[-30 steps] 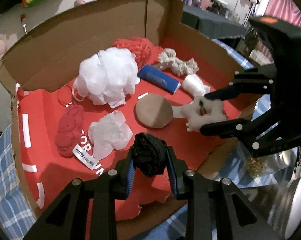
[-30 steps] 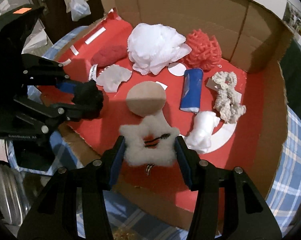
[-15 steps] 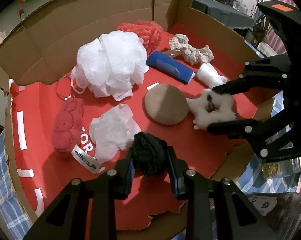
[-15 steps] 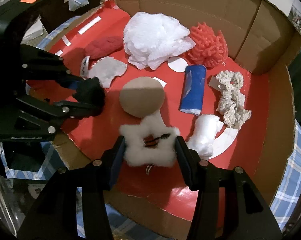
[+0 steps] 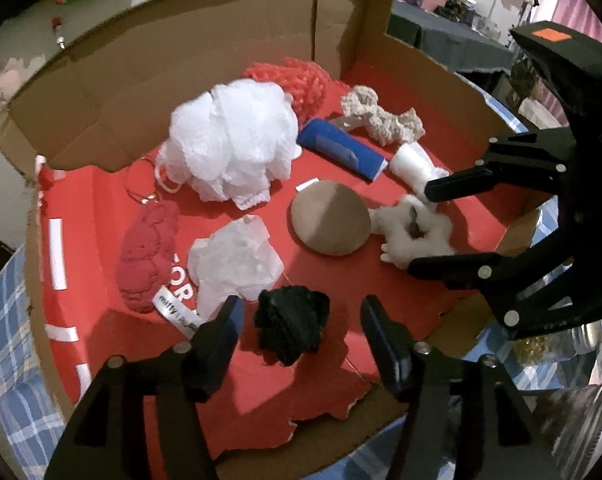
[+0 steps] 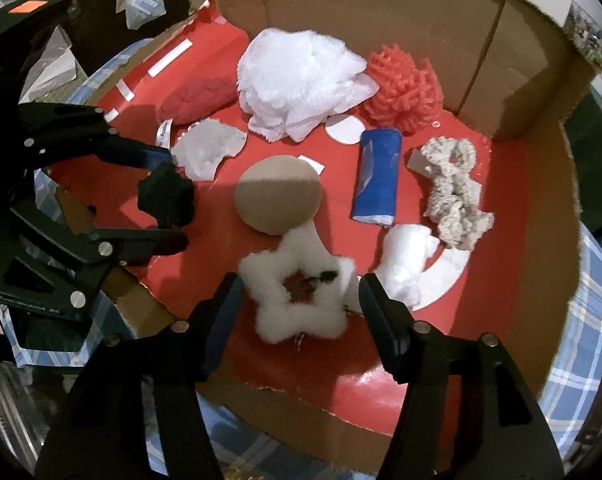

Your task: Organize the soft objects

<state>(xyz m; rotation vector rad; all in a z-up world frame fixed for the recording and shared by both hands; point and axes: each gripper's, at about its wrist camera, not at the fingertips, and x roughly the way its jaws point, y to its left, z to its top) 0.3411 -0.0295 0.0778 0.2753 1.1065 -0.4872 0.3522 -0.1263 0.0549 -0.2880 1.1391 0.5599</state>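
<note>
Released since the earlier frames: black pompom [image 5: 291,326] and white fluffy star [image 6: 299,294], both lying between just-opened jaws on the red box floor [image 5: 101,208], likely set down for sorting.

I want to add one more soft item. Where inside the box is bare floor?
Bare: the front strip near the torn edge, and the right side past the crocheted scrunchie. Crowded: around the white bath pouf.

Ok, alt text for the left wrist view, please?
The left gripper has just opened; the black scrunchie sits free between its fingers on the red-lined cardboard box. Beyond lie a white bath pouf and tan round pad.
</note>
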